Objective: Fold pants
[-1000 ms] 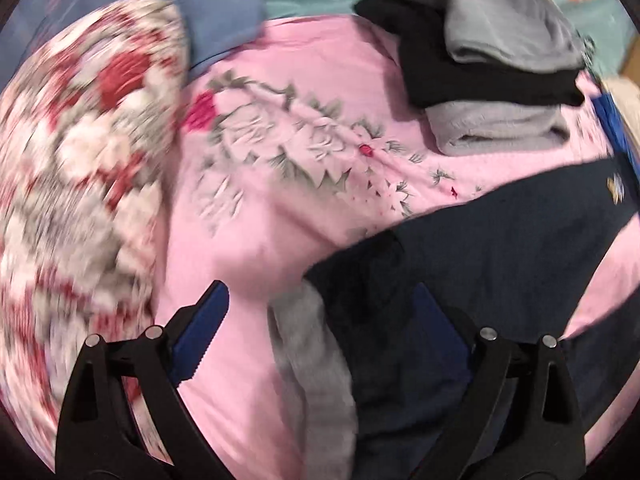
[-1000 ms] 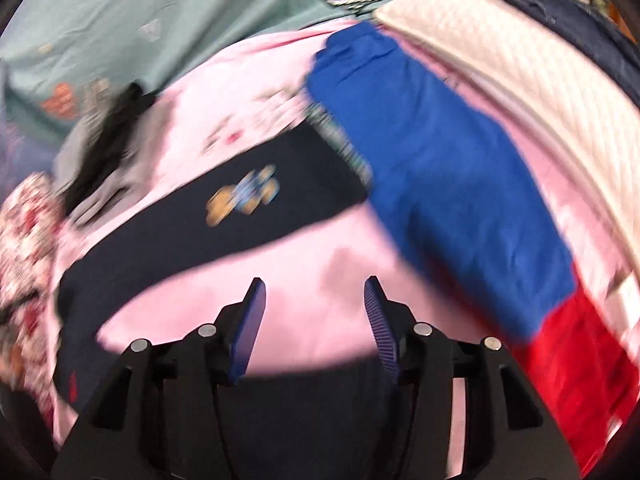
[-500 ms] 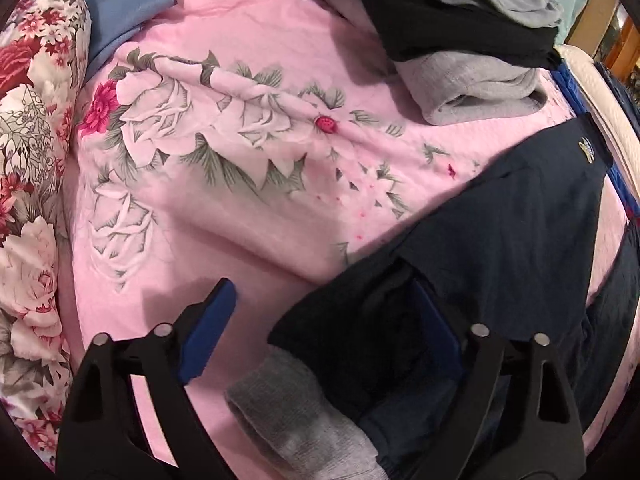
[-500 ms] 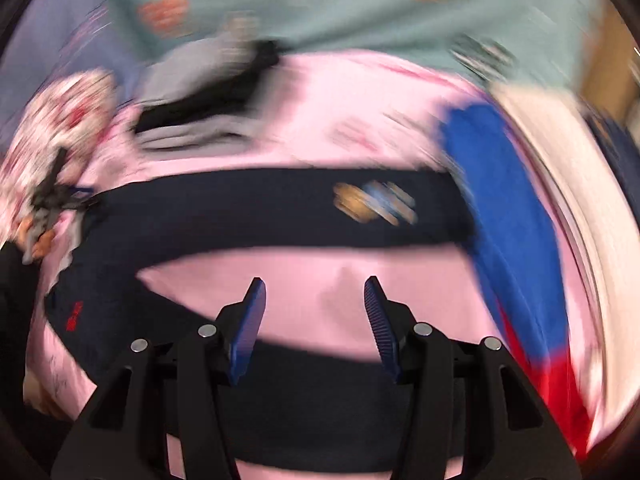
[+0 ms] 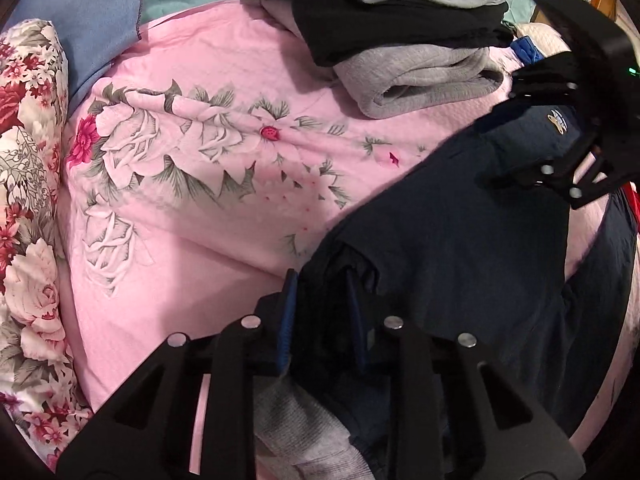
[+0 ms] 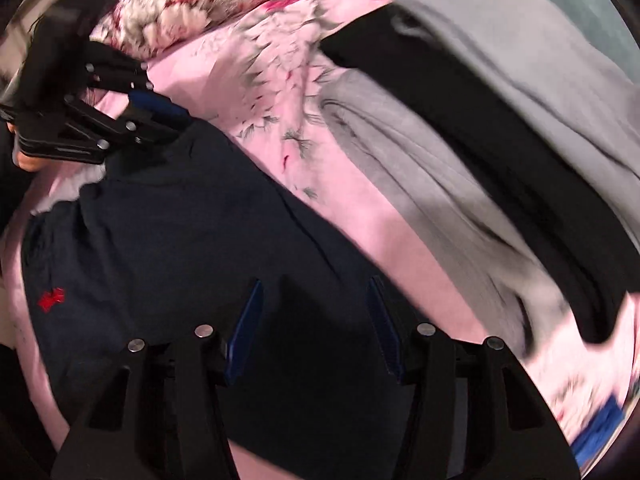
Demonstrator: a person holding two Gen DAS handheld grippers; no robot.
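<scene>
Matt navy cloth pants point(image 5: 460, 248), soft pink quilted cotton bedspread point(image 5: 208, 216), fuzzy grey fleece stack point(image 5: 420, 76).

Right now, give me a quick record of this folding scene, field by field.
surface: pink floral bedspread
garment in work: navy pants, spread out flat
left gripper: fingers closing on a bunched edge of the pants, by the grey cuff
right gripper: open, above the pants, nothing between its fingers
folded pile: grey and black clothes, beside the pants, apart from them
pillow: floral pillow at the bedspread's edge
</scene>
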